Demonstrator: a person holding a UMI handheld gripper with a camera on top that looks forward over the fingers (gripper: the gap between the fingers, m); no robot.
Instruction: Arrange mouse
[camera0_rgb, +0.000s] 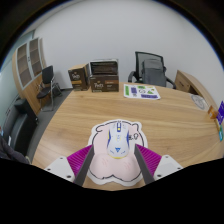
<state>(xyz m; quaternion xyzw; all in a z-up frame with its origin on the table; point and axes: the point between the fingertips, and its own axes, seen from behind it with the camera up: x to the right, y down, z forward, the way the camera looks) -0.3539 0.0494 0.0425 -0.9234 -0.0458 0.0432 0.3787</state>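
we hold the hand-held gripper (117, 168) open over the near bench (150, 115), its fingers flanking the white mouse (119, 139) resting on a pale mat (112, 150), apparently lined up for gripping.

Near end of the mouse (119, 141) covered by the gripper (113, 165), so contact between fingers and mouse impossible to judge. Mouse mat (113, 155) overlapped at 5 and 7 o'clock by the fingers, its near edge cut off. Print on the cardboard boxes (96, 77) at 11 o'clock and the green-and-white sheet (141, 92) at 1 o'clock too small to read; purple object (220, 115) at 3 o'clock cut off, not identifiable.
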